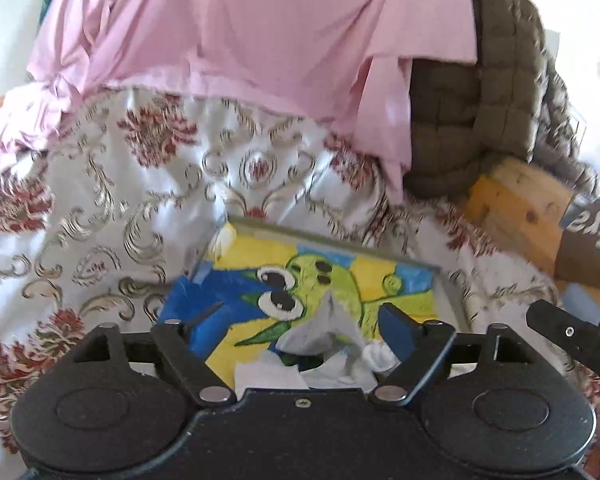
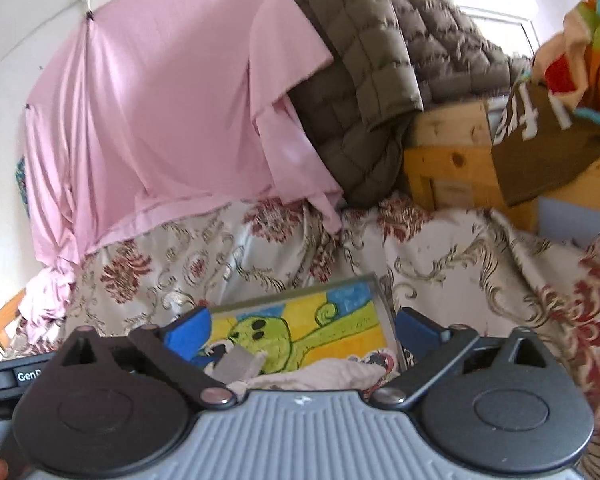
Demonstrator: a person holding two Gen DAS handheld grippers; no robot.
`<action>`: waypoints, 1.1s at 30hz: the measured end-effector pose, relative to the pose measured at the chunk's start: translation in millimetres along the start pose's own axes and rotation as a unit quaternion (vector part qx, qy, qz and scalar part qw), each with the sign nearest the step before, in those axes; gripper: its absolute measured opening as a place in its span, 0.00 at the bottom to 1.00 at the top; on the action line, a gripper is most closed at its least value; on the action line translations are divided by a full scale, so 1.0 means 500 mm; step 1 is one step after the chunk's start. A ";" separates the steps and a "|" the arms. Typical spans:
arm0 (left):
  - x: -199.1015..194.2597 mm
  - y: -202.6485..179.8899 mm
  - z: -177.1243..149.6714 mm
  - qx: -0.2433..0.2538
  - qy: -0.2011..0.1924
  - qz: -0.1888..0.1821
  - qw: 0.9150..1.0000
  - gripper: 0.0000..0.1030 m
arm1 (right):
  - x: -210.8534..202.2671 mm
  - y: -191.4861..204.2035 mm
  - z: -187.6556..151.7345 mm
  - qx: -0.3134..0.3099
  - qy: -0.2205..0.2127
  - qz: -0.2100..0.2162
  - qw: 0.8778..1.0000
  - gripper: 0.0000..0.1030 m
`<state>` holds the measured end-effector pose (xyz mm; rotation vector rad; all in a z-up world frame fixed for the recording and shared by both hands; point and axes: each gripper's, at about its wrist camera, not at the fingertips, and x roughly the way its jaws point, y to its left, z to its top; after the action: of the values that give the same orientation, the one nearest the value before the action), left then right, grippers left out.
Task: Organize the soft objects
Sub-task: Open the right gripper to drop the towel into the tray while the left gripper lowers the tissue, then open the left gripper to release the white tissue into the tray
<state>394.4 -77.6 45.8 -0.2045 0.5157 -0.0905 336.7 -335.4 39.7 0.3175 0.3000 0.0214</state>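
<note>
Both our grippers, left (image 1: 300,316) and right (image 2: 302,330), hang open over the tray (image 1: 448,280). If we pinch the cloths (image 1: 324,344) too shallowly, 1 could slip out

Left claw (image 1: 300,320) fingers spread wide apart, level. Right claw (image 2: 300,330) likewise spread wide, empty between fingers. Both point forward, side by side.

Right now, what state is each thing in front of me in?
Left hand-held gripper: open, over the socks.
Right hand-held gripper: open, holding nothing.
Grey and white socks: crumpled on the painted box.
Painted box: flat on the floral bedspread.
Pink sheet: hanging.
Brown quilted jacket: heaped.
</note>
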 end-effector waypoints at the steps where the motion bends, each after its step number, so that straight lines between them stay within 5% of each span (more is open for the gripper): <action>1: -0.017 -0.003 0.000 0.002 -0.007 0.000 1.000 0.85 | -0.016 0.002 0.002 -0.002 -0.004 0.000 1.000 1.00; 10: -0.182 -0.025 -0.035 0.008 -0.062 -0.007 0.998 0.98 | -0.162 0.009 -0.018 -0.006 -0.040 -0.017 0.999 1.00; 18: -0.299 -0.023 -0.107 0.008 -0.085 -0.016 0.996 0.99 | -0.272 0.033 -0.075 -0.031 -0.041 -0.033 0.998 1.00; 33: -0.455 0.042 -0.259 0.018 -0.074 0.000 0.997 0.99 | -0.389 0.089 -0.187 -0.106 -0.007 -0.089 0.990 1.00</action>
<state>133.4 -47.8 40.5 -0.1751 0.3661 -0.0834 124.7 -277.8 24.8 0.0788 0.3086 -0.1232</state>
